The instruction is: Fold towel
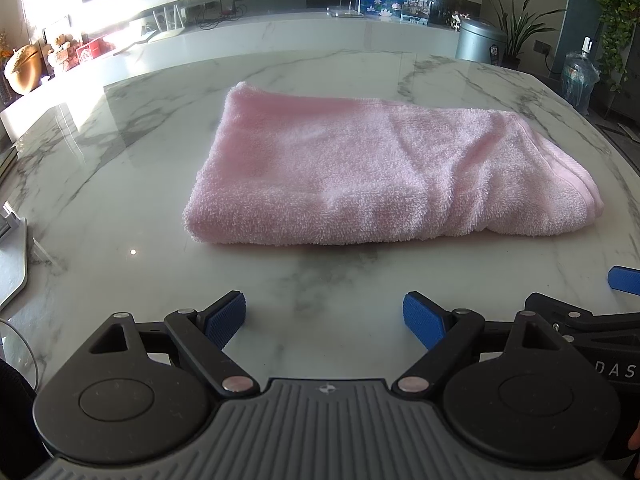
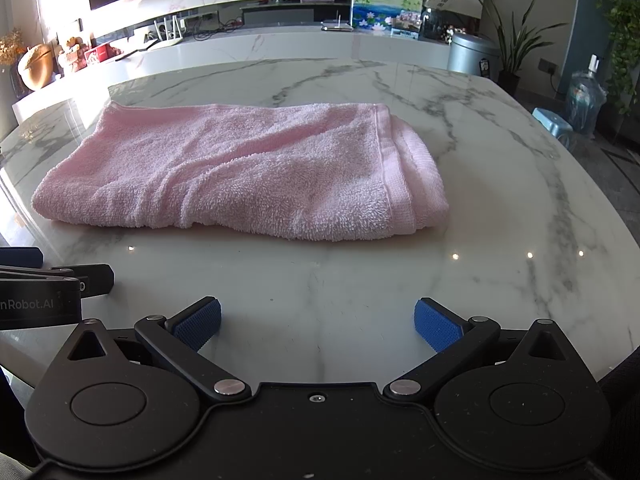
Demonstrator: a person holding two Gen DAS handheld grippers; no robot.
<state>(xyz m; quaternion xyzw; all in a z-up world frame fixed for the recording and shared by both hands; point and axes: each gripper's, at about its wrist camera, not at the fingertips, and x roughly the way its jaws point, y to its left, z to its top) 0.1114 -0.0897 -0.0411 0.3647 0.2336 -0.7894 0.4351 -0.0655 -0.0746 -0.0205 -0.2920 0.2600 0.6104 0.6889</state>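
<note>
Both tongs hang spread wide above the marble desk (image 1: pixel 120 184), nothing between their blue pads: the left tongs (image 1: pixel 324 316) and the right tongs (image 2: pixel 318 322) sit side by side, apart from the pink towel (image 1: pixel 360 176), which lies folded flat in layers near the middle of the desk (its hemmed edges stacked at the right end). Neither pair touches the cloth. Beyond the desk's far right edge stand a grey metal bin (image 2: pixel 472 56), lid on, and a water jug (image 2: pixel 586 100), its contents unclear.
</note>
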